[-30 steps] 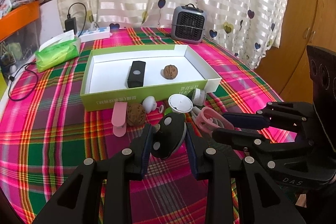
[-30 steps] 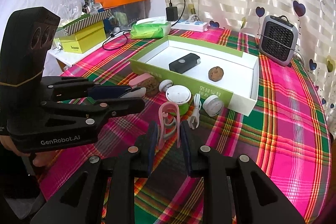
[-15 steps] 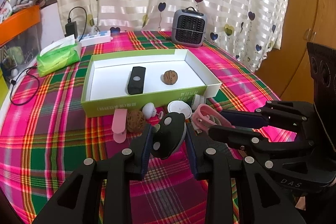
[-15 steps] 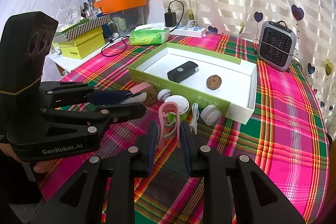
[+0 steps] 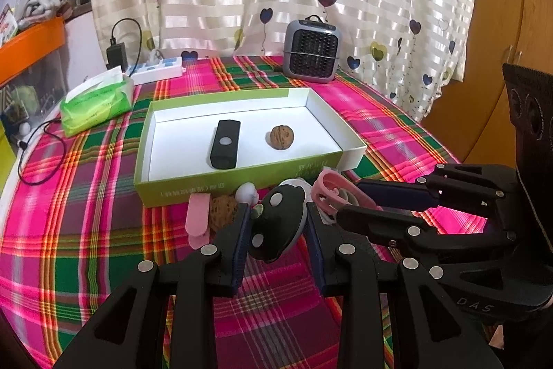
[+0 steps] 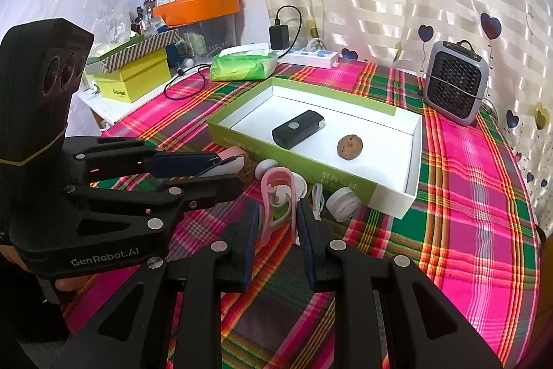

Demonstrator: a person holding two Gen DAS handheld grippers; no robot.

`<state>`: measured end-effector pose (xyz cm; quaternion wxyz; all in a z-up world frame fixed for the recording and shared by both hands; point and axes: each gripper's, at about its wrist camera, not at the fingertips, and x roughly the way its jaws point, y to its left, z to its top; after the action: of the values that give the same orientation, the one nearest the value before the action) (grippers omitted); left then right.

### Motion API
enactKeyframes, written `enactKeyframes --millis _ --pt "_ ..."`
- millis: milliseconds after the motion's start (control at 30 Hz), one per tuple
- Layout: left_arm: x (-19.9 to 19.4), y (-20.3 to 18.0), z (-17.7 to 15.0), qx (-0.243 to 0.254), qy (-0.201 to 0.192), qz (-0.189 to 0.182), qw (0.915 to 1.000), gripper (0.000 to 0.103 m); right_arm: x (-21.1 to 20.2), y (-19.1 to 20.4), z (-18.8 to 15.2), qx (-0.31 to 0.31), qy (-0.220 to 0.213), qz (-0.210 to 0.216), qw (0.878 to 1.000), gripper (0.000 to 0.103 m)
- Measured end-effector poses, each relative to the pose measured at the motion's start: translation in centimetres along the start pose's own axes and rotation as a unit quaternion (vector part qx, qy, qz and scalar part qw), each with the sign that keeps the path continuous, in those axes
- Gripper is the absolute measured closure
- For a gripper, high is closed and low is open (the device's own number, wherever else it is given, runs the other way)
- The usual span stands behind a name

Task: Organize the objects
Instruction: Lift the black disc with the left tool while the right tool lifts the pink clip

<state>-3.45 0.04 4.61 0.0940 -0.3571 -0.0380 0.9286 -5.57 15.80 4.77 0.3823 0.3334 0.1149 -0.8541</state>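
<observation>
My left gripper [image 5: 276, 223] is shut on a black oval device [image 5: 276, 227] and holds it above the plaid cloth, short of the box. My right gripper [image 6: 278, 217] is shut on a pink clip [image 6: 278, 196], also lifted. The green box with a white inside [image 5: 238, 185] holds a black rectangular device [image 5: 224, 144] and a walnut [image 5: 281, 136]. In front of the box lie a second walnut [image 5: 221, 213], a pink flat piece [image 5: 197, 217], a small white round piece [image 5: 245, 191], a white round case [image 6: 342, 204] and a white cable [image 6: 318, 196].
A grey heater [image 5: 312, 52] stands behind the box. A green tissue pack [image 5: 96, 102], a white power strip [image 5: 155, 71] and a charger with a black cord [image 5: 38, 144] lie at the back left. Yellow boxes [image 6: 134, 78] stand on a side surface.
Both grippers have risen and drawn back a little with their objects. The loose objects and the box have not moved.
</observation>
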Motion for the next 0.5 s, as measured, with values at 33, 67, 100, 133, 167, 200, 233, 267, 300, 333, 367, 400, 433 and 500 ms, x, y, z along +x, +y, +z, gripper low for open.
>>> enactKeyframes --millis 33,67,100,133,167,200,233,267,300,333,367,400,433,500 --pt "0.1 0.1 0.1 0.001 -0.001 0.0 1.0 0.074 0.0 -0.1 0.2 0.0 -0.001 0.0 1.0 0.079" --pt "0.1 0.2 0.2 0.001 -0.001 0.0 1.0 0.074 0.0 -0.2 0.3 0.0 -0.001 0.0 1.0 0.079" --pt "0.1 0.2 0.2 0.001 -0.001 0.001 1.0 0.074 0.1 -0.2 0.4 0.0 -0.002 -0.001 1.0 0.079" --pt "0.1 0.2 0.4 0.001 -0.001 0.001 1.0 0.074 0.1 -0.3 0.5 0.001 -0.003 -0.001 1.0 0.079" --pt "0.2 0.3 0.4 0.001 -0.001 0.002 1.0 0.074 0.2 -0.3 0.6 0.0 -0.003 -0.001 1.0 0.079" --pt "0.2 0.3 0.5 0.001 -0.001 0.002 1.0 0.074 0.2 -0.4 0.7 0.0 -0.003 -0.002 1.0 0.079" --pt "0.3 0.4 0.6 0.001 0.0 0.003 1.0 0.074 0.3 -0.4 0.8 0.0 -0.004 -0.002 1.0 0.079" --pt "0.4 0.7 0.8 0.001 0.0 0.004 1.0 0.074 0.4 -0.5 0.9 0.0 -0.004 -0.002 1.0 0.079" --pt "0.5 0.5 1.0 0.001 0.0 0.005 1.0 0.074 0.4 -0.5 1.0 0.0 -0.004 -0.002 1.0 0.079" --pt "0.6 0.4 1.0 0.001 0.0 0.006 1.0 0.074 0.5 -0.5 1.1 0.0 -0.004 -0.002 1.0 0.079" --pt "0.7 0.7 1.2 0.001 0.0 0.006 1.0 0.074 0.5 -0.6 1.1 -0.001 -0.005 -0.003 1.0 0.079" --pt "0.9 0.5 1.2 0.001 0.001 0.007 1.0 0.074 0.6 -0.6 1.2 -0.001 -0.005 -0.003 1.0 0.079" --pt "1.0 0.3 1.1 0.001 0.001 0.009 1.0 0.074 0.6 -0.6 1.3 -0.001 -0.005 -0.003 1.0 0.079" --pt "1.2 0.5 1.4 0.001 0.002 0.012 0.9999 0.074 0.7 -0.6 1.4 -0.002 -0.006 -0.003 1.0 0.079"
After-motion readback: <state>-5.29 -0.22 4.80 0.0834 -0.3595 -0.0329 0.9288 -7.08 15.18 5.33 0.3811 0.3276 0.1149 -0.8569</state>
